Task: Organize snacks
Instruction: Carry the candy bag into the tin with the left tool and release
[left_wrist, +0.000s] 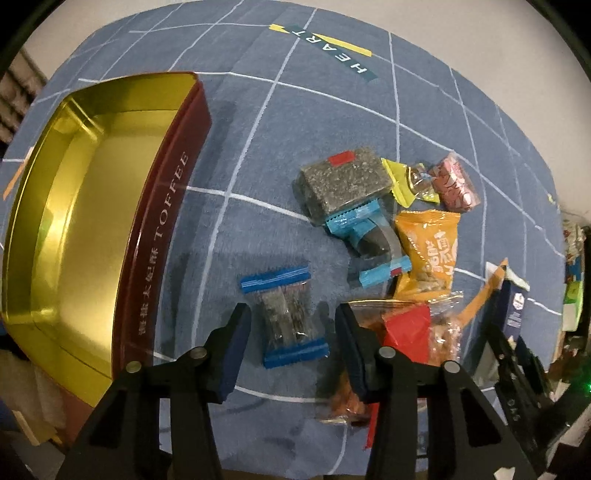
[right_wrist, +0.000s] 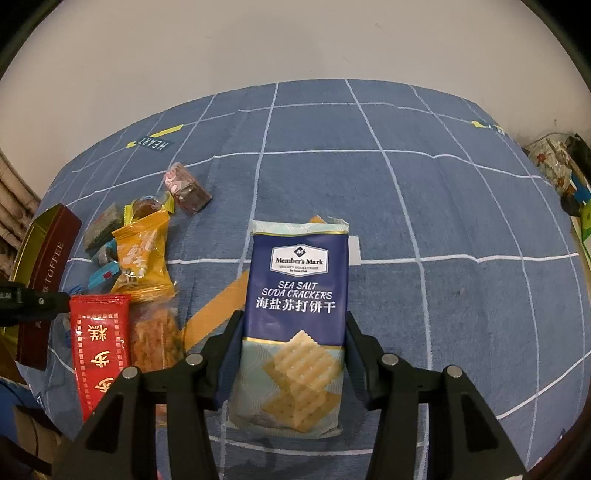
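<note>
While left view alone shows tin interior (left_wrist: 92, 206), cracker pack (right_wrist: 295, 314) fully rightward

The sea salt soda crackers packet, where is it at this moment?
In the right wrist view the sea salt soda crackers packet sits centre frame, clamped in the right gripper, above the blue checked cloth, right of the red packet.

Tin (left_wrist: 155, 206) on the left, snack pile (left_wrist: 399, 229) to its right, cracker pack (right_wrist: 295, 317) maybe farther right.

a blue cloth (right_wrist: 461, 221) with thin white grid lines covers the table, a "heart" label (left_wrist: 334, 50) printed on it, a pale wall (right_wrist: 295, 37) behind.
</note>
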